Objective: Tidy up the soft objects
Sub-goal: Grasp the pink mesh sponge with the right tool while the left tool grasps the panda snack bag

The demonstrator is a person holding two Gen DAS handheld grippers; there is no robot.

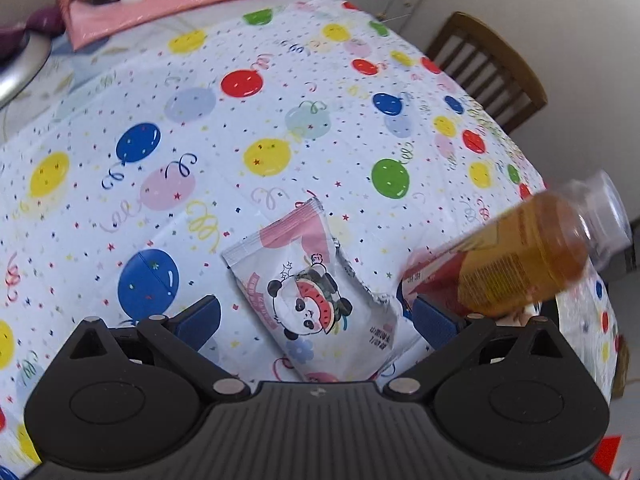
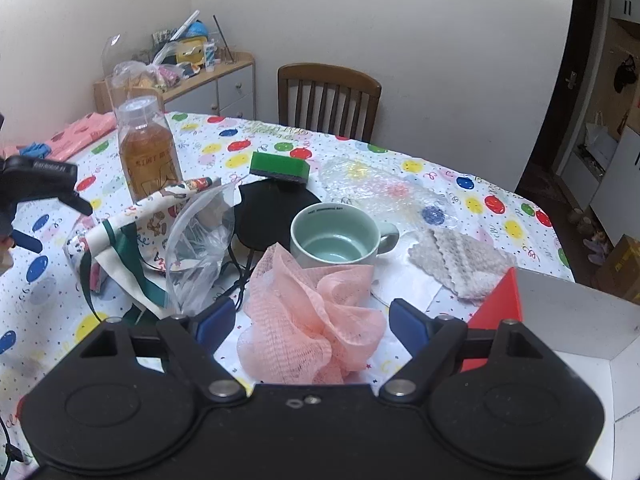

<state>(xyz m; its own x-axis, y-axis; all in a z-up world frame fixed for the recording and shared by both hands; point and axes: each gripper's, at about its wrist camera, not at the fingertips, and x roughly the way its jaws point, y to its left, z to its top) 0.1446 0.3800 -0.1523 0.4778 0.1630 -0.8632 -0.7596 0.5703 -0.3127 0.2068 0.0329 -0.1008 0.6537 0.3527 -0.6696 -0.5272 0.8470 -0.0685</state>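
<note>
My left gripper [image 1: 316, 320] is open, its blue pads [image 1: 200, 320] on either side of a white and pink snack packet with a panda print [image 1: 316, 292] that lies flat on the balloon tablecloth. My right gripper [image 2: 312, 322] is open around a pink mesh bath pouf [image 2: 312, 320] on the table; whether the pads touch it I cannot tell. Beyond it lie a grey knitted cloth [image 2: 460, 264], a green sponge [image 2: 280, 166], bubble wrap [image 2: 380, 192] and a printed fabric bag [image 2: 132, 236]. The left gripper also shows at the left edge of the right wrist view [image 2: 28, 208].
A green mug [image 2: 336, 236] stands just behind the pouf, with a black round pad [image 2: 272, 212] and a clear plastic bag [image 2: 196, 248]. A tea bottle [image 2: 148, 152] stands at the left. A white box with a red face [image 2: 560, 320] is at right. A chair [image 2: 328, 96] stands behind the table.
</note>
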